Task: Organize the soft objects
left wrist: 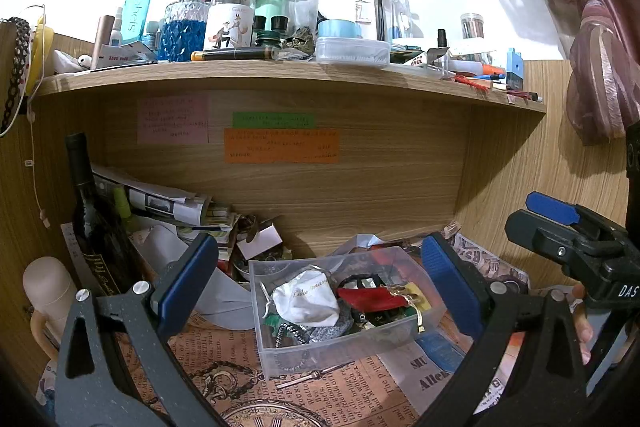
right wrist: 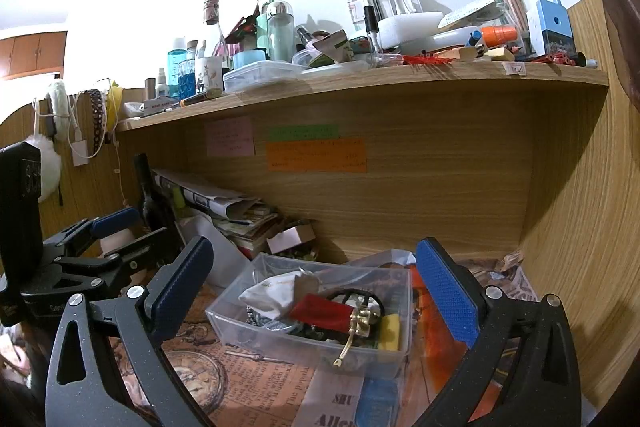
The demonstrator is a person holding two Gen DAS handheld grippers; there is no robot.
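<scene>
A clear plastic box [left wrist: 280, 351] [right wrist: 280, 341] sits on the newspaper-covered desk under the shelf. It holds a white drawstring pouch [left wrist: 308, 301] [right wrist: 272, 293], a red pouch [left wrist: 370, 298] [right wrist: 326, 311], a black hair tie [right wrist: 360, 295], a yellow piece [right wrist: 389, 331] and chains. My left gripper [left wrist: 320, 275] is open, its jaws either side of the box and short of it; it also shows in the right wrist view [right wrist: 120, 227]. My right gripper [right wrist: 314, 271] is open and empty before the box; it also shows in the left wrist view [left wrist: 544, 215].
A dark wine bottle [left wrist: 90, 215] and stacked papers [left wrist: 168, 203] stand at the back left. A cream bottle [left wrist: 48, 287] stands at the left. The wooden shelf [left wrist: 280, 73] above is crowded with bottles and boxes. A wooden side wall [right wrist: 580, 227] closes the right.
</scene>
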